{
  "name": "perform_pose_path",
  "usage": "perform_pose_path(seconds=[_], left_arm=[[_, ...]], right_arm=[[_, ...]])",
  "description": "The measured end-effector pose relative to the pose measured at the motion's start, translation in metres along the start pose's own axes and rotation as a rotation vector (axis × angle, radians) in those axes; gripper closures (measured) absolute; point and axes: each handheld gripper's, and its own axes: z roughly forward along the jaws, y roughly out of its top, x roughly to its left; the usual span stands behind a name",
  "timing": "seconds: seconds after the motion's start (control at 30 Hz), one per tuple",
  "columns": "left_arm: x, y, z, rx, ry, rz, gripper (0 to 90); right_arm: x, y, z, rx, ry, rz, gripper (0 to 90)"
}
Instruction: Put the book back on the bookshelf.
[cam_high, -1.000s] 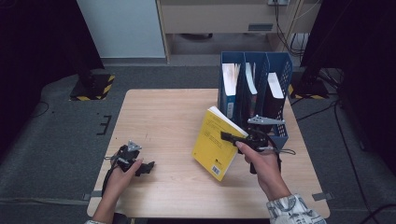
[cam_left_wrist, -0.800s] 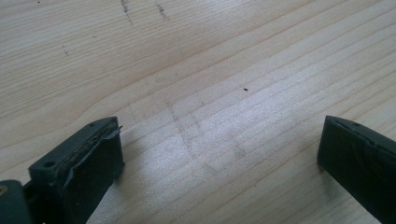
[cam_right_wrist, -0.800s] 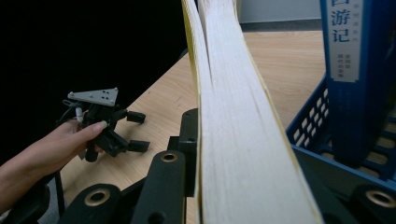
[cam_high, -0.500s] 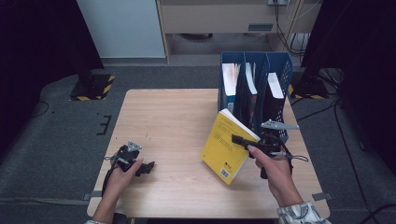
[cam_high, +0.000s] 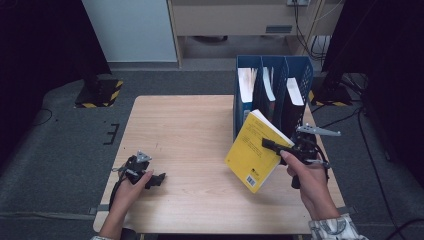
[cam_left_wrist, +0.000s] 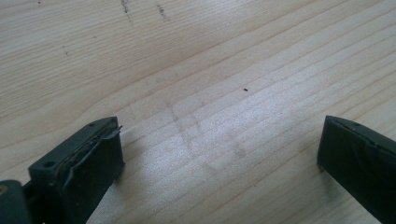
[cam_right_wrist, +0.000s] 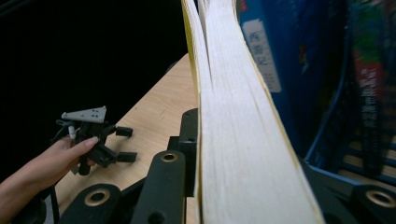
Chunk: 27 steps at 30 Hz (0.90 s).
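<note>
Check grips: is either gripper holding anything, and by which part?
The right gripper holds the yellow book by its page edge, one of the fingers on each cover. The left gripper is open over the table, holding nothing.

The right tongs (cam_high: 274, 146) carried the yellow book (cam_high: 256, 150) toward 3 o'clock across the surface (cam_high: 185, 125), so it's now right in front of the blue file rack (cam_high: 272, 90), a bit higher.

- Left gripper (cam_high: 159, 180): black body, grey three-cornered plate on top, black cable trailing.
- Right gripper (cam_high: 267, 145): black jaws, grey perforated plate, brass-ringed screw holes along its arms.
- Right sleeve (cam_high: 332, 229): pale patterned cuff.
</note>
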Motion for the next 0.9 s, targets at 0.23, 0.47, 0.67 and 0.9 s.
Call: perform_pose_path(seconds=[0.23,0.47,0.67,0.9], left_arm=[[0.0,0.0,0.0,0.0,0.0,0.0,0.0],[0.0,0.0,0.0,0.0,0.0,-0.001,0.0],[-0.001,0.0,0.0,-0.001,0.0,-0.001,0.0],[-0.001,0.0,0.0,-0.002,0.0,-0.001,0.0]], right_arm=[[-0.015,0.009,-0.02,-0.022,-0.026,0.025,75.2],[-0.027,0.019,-0.041,-0.049,-0.048,0.056,75.2],[-0.035,0.033,-0.054,-0.086,-0.054,0.078,75.1],[-0.04,0.046,-0.062,-0.12,-0.076,0.089,75.2]])
